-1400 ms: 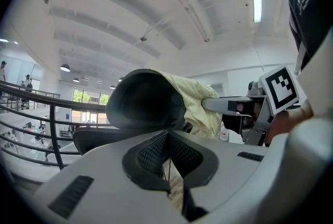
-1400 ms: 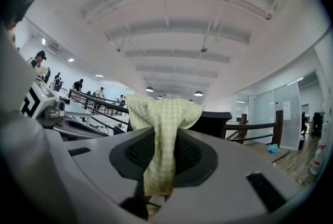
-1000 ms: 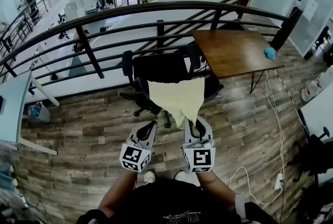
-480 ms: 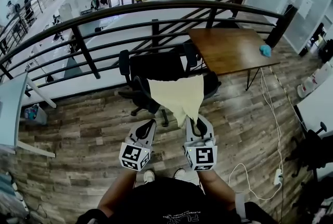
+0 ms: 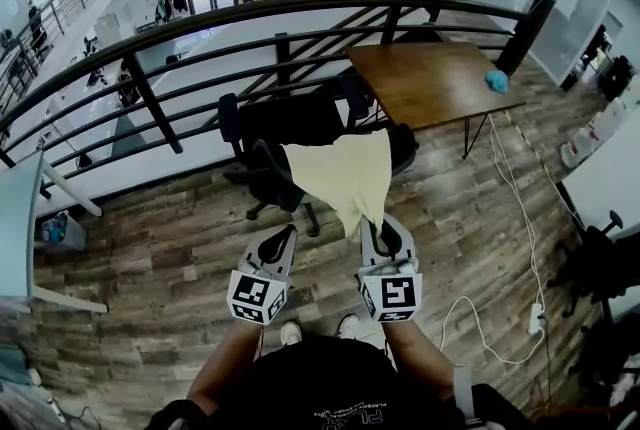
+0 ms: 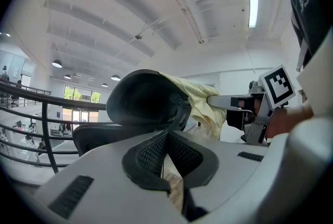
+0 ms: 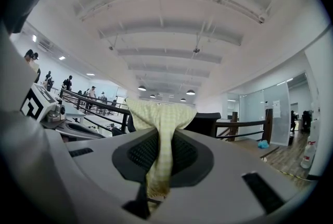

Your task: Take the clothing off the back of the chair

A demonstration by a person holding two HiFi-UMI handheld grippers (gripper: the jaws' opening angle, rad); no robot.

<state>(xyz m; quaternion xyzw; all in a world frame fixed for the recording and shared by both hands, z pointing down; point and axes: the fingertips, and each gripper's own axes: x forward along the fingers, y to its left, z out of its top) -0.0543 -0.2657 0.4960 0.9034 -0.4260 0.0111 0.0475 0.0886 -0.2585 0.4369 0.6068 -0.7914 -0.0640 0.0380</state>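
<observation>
A pale yellow garment (image 5: 340, 173) hangs over the back of a black office chair (image 5: 290, 118). It stretches from the chair back toward me. My right gripper (image 5: 378, 236) is shut on its lower corner, and in the right gripper view the cloth (image 7: 161, 119) runs up out of the closed jaws to the chair (image 7: 208, 123). My left gripper (image 5: 283, 240) hovers beside it, to the left, shut with nothing in it. The left gripper view shows the chair back (image 6: 145, 98) with the garment (image 6: 200, 100) draped on it and the right gripper (image 6: 223, 102) pinching the cloth.
A dark metal railing (image 5: 200, 28) runs behind the chair. A wooden table (image 5: 430, 83) with a small blue thing (image 5: 496, 79) stands at the right. A white cable (image 5: 500, 218) trails over the wood floor. A white desk (image 5: 20, 218) is at the left, another chair (image 5: 600, 263) at the far right.
The head view has drifted a little. Both grippers stay about where they were, and the right one keeps its hold on the garment's corner.
</observation>
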